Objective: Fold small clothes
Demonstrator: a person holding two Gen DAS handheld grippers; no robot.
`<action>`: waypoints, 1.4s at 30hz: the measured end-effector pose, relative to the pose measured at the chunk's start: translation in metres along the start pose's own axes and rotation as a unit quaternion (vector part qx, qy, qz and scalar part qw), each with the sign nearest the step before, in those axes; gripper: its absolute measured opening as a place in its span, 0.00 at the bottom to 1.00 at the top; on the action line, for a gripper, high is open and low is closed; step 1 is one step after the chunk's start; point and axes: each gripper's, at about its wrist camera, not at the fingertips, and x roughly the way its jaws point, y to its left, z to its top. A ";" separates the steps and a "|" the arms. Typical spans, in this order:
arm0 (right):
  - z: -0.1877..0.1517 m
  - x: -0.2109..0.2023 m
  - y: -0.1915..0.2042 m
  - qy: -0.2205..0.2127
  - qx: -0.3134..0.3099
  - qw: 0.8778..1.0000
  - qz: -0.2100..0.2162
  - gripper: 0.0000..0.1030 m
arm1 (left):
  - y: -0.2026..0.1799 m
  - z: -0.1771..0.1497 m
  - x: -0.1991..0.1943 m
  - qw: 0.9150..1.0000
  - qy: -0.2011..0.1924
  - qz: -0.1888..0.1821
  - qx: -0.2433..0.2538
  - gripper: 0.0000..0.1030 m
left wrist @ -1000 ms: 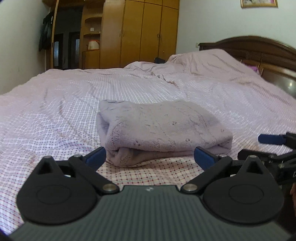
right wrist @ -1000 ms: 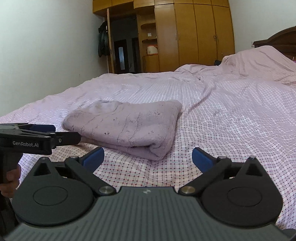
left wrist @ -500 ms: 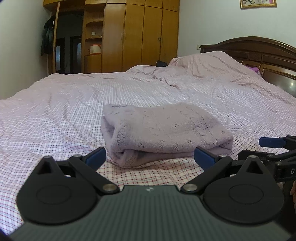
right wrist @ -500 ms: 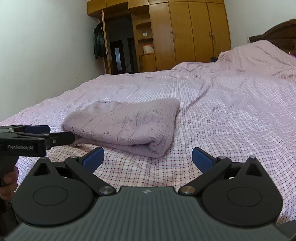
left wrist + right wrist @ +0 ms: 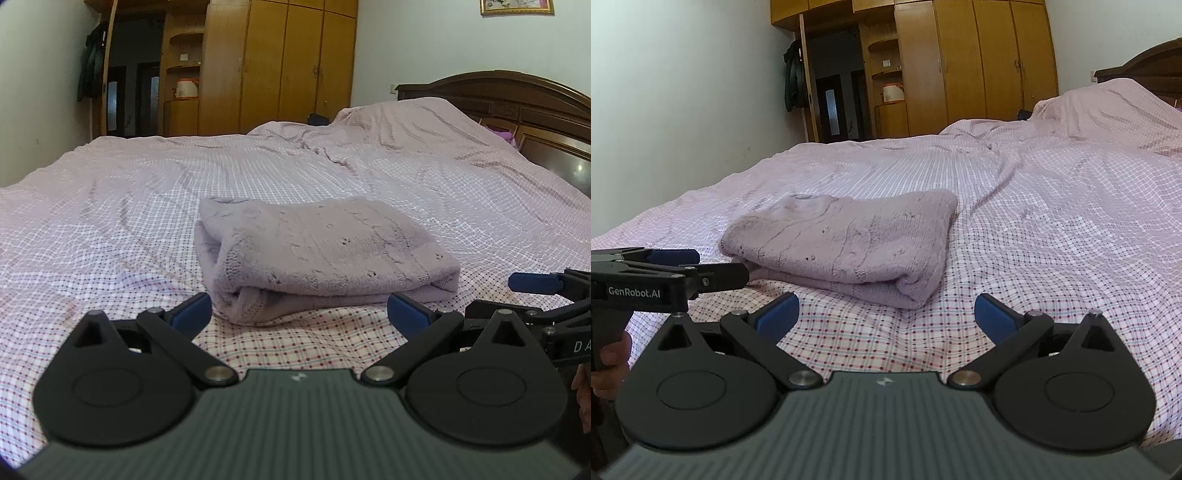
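A lilac knitted garment (image 5: 317,254) lies folded into a thick rectangle on the checked bedspread (image 5: 110,229); it also shows in the right wrist view (image 5: 846,247). My left gripper (image 5: 301,314) is open and empty, just short of the garment's near edge. My right gripper (image 5: 884,314) is open and empty, also just short of the garment. Each gripper shows from the side in the other's view: the right one (image 5: 543,295) at the right edge, the left one (image 5: 683,269) at the left edge.
The bed (image 5: 1052,206) stretches far behind the garment with a rumpled ridge of cover toward the headboard (image 5: 517,99). A wooden wardrobe (image 5: 295,62) and a dark doorway (image 5: 834,103) stand at the far wall. A white wall (image 5: 683,92) runs along the left.
Both grippers have drawn back slightly and tilted up, so the folded garment sits a little lower and farther in both views. The jaws stay open and the garment has not moved.
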 end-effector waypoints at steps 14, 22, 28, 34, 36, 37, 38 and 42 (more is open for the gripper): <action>-0.001 0.004 -0.002 -0.005 -0.002 1.000 -0.009 1.00 | 0.002 0.000 0.001 1.000 -0.002 0.006 -0.012 1.00; -0.001 0.006 -0.001 -0.008 -0.003 1.000 -0.008 1.00 | 0.003 -0.001 0.001 1.000 -0.003 -0.001 -0.012 1.00; -0.001 0.007 0.000 -0.007 -0.004 1.000 -0.009 1.00 | 0.001 -0.001 0.000 1.000 -0.005 0.000 -0.007 1.00; -0.002 0.009 0.004 -0.001 -0.013 1.000 -0.010 1.00 | 0.002 -0.001 0.000 1.000 -0.006 -0.003 -0.010 1.00; -0.003 0.010 0.005 0.000 -0.019 1.000 -0.015 1.00 | 0.002 0.000 -0.001 1.000 -0.006 -0.013 -0.014 1.00; -0.003 0.010 0.006 0.001 -0.022 1.000 -0.016 1.00 | 0.002 -0.001 -0.002 1.000 -0.009 -0.011 -0.014 1.00; -0.003 0.011 0.007 0.002 -0.025 1.000 -0.017 1.00 | 0.001 -0.001 -0.002 1.000 -0.011 -0.008 -0.010 1.00; -0.004 0.013 0.010 0.005 -0.035 0.999 -0.022 1.00 | 0.001 0.001 -0.004 1.000 -0.014 -0.020 -0.017 1.00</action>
